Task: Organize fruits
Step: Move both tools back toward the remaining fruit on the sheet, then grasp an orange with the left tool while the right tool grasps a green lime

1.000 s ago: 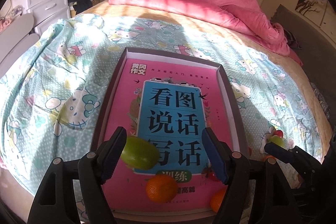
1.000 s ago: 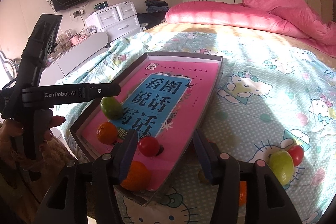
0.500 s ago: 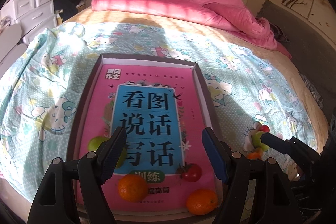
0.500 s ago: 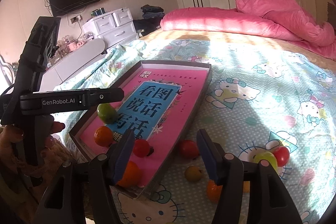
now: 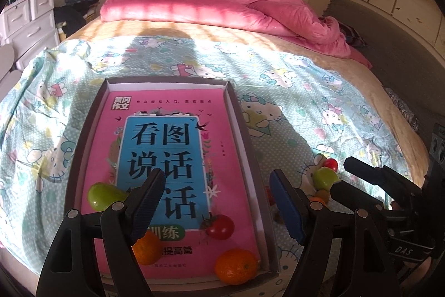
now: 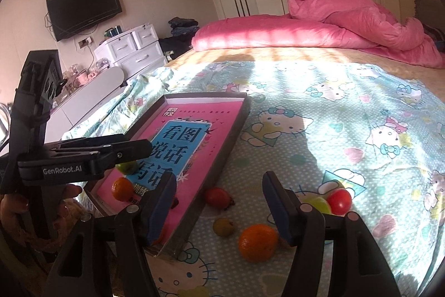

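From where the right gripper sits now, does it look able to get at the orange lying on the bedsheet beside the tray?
Probably yes. The right gripper has its jaws opening with nothing between them, and the orange lies on open bedsheet just below them, outside the tray. Only a small yellow-green fruit sits nearby.

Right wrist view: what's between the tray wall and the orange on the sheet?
A small yellow-green fruit lies on the sheet between the tray and the orange, with a red fruit just behind it.
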Tool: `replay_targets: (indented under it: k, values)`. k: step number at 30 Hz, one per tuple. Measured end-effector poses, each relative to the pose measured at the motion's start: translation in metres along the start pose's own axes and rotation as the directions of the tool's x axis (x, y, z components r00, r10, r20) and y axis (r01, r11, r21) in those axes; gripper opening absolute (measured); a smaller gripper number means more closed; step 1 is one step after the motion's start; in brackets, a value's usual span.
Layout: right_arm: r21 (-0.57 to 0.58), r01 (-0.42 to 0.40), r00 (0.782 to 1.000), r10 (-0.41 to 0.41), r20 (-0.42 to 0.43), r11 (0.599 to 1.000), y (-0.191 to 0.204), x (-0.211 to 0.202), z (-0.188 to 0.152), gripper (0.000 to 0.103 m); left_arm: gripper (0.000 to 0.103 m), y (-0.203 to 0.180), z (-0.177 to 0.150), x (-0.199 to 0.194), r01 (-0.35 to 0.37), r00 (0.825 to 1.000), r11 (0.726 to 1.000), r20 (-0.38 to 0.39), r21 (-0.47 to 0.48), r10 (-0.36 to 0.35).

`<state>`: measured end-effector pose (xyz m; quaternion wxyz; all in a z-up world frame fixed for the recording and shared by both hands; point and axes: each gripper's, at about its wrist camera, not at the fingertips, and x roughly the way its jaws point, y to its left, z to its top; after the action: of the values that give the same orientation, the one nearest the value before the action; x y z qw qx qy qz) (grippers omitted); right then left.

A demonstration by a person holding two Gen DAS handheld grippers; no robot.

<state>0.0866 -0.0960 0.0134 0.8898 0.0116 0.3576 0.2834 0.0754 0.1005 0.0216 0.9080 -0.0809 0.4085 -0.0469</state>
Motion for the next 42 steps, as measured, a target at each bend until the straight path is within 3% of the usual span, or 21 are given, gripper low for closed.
replay_targets:
  k: [23, 42]
  values:
    - [0.134, 0.145, 0.989, -0.145, -0.008, 0.980, -0.059, -0.030, -0.010, 0.064, 0.079, -0.065, -0.017, 0.005, 0.102, 0.994, 0.982, -0.056, 0.160, -0.094]
    - [0.226, 0.156, 0.986, -0.136, -0.100, 0.962, -0.086, -0.024, -0.024, 0.064, 0.079, -0.112, -0.041, 0.031, 0.184, 0.979, 0.939, -0.143, 0.290, -0.147]
